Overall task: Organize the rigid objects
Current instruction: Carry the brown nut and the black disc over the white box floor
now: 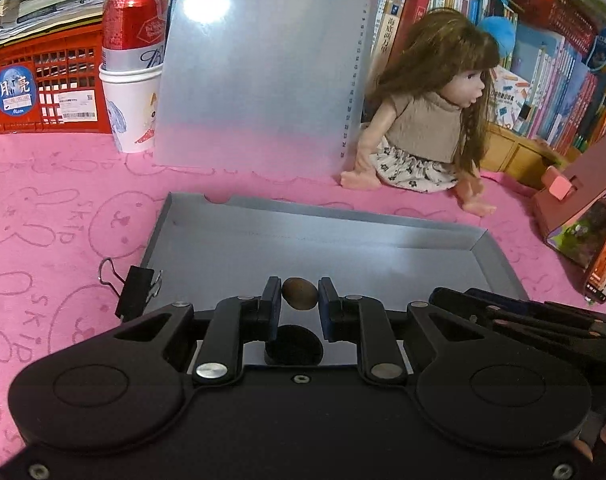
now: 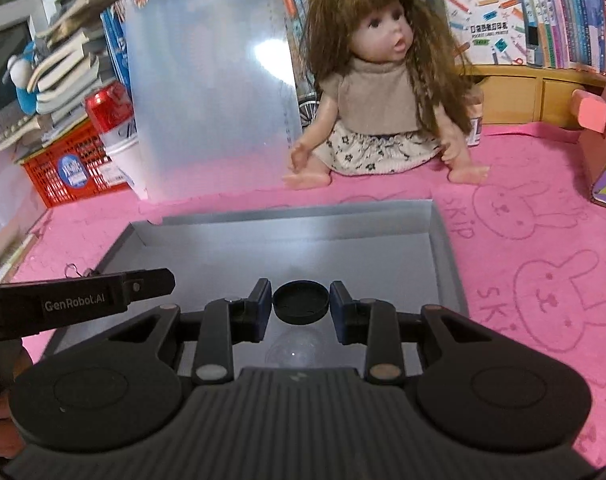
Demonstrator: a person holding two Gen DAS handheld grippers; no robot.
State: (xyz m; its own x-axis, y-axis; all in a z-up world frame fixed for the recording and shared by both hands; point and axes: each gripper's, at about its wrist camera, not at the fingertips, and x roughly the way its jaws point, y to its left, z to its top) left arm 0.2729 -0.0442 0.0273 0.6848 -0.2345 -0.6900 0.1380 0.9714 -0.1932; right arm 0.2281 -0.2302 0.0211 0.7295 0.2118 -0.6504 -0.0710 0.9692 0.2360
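Note:
A shallow grey tray (image 1: 383,228) lies on the pink cloth; it also shows in the right wrist view (image 2: 447,248). My left gripper (image 1: 300,300) is shut on a small brown oval nut (image 1: 300,298) and holds it over the tray's near part. Below it, a black round cap (image 1: 299,346) shows in the left wrist view. My right gripper (image 2: 301,303) is shut on the black round cap (image 2: 301,302) over the tray, hollow side toward the camera. The left gripper's side shows at the left of the right wrist view (image 2: 103,296).
A doll (image 2: 379,92) sits behind the tray. A translucent clipboard (image 1: 263,68) leans upright at the back. A red can (image 1: 133,24) stands in a paper cup (image 1: 133,108) beside a red crate (image 1: 39,92). A black binder clip (image 1: 135,296) lies left of the tray. A pink box (image 1: 583,200) stands at the right.

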